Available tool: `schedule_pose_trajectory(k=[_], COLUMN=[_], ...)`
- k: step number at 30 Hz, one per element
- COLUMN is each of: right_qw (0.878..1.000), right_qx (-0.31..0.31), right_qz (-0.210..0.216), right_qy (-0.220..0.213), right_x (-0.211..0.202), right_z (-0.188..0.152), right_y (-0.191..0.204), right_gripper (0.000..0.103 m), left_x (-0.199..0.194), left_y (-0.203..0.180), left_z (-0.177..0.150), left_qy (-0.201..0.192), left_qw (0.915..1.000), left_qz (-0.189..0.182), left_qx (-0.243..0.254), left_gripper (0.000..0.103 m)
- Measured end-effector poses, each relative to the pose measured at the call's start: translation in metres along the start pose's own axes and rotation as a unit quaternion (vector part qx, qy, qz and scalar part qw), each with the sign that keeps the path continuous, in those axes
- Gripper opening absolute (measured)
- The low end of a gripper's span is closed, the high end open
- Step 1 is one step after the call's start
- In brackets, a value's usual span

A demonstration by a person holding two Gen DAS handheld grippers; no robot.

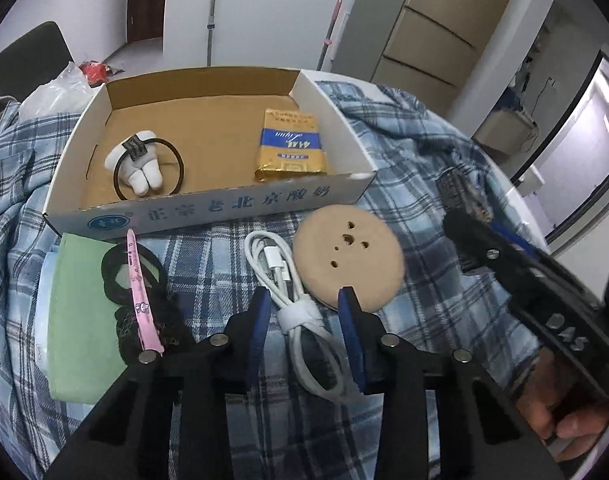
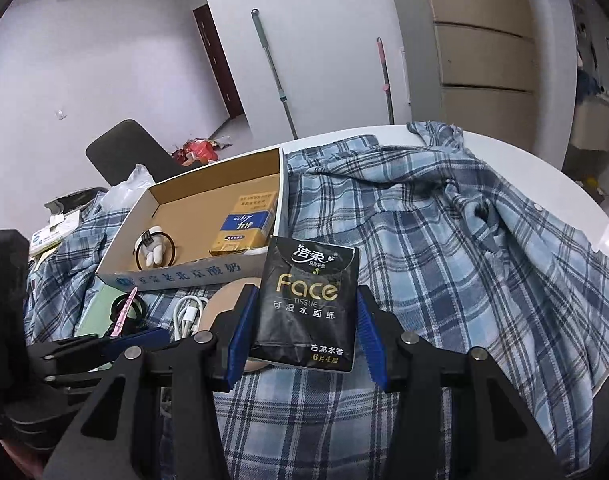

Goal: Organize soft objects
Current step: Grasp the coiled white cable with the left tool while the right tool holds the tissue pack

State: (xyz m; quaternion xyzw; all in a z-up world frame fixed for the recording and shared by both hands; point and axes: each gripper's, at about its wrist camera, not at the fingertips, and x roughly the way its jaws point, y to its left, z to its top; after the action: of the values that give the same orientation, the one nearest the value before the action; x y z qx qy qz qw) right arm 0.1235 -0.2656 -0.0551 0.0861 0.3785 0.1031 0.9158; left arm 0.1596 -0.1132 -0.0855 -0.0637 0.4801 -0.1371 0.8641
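A crumpled blue plaid shirt (image 2: 444, 240) covers the bench; a shallow cardboard box (image 2: 176, 272) sits at centre left. The right tool (image 2: 304, 320), jaws apart, brackets a glossy black tissue pack (image 2: 306, 304), though contact is unclear: squeeze gently, then carry it boxward. Lower centre, the left tool (image 1: 304, 312) gapes around a coiled white cable (image 1: 280, 276).

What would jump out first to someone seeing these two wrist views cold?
Probably the black Face tissue pack, standing upright between the open fingers of the right claw, with a visible gap on its right side. Next, the left claw is open astride the coiled white cable on the plaid cloth. Behind both sits the cardboard box, holding a gold tissue pack and a white plush hair tie.
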Motion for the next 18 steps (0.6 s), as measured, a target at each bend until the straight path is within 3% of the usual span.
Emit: schedule_pose_trajectory(k=[4, 8, 18], right_qw=[1.000, 1.000, 1.000], right_qx=[-0.011, -0.020, -0.002], right_qz=[-0.002, 0.000, 0.001], right_qy=[0.002, 0.007, 0.017], right_x=[0.001, 0.004, 0.008], right_z=[-0.001, -0.002, -0.001], right_y=[0.004, 0.008, 0.000], right_gripper=[0.047, 0.047, 0.047], left_x=[0.012, 0.014, -0.018], left_y=[0.002, 0.001, -0.002], left_z=[0.000, -0.002, -0.007], left_qy=[0.007, 0.001, -0.029], left_qw=[0.9999, 0.9997, 0.9986], left_qz=[0.012, 0.016, 0.018], left_qx=[0.005, 0.017, 0.041], left_gripper=[0.037, 0.025, 0.022])
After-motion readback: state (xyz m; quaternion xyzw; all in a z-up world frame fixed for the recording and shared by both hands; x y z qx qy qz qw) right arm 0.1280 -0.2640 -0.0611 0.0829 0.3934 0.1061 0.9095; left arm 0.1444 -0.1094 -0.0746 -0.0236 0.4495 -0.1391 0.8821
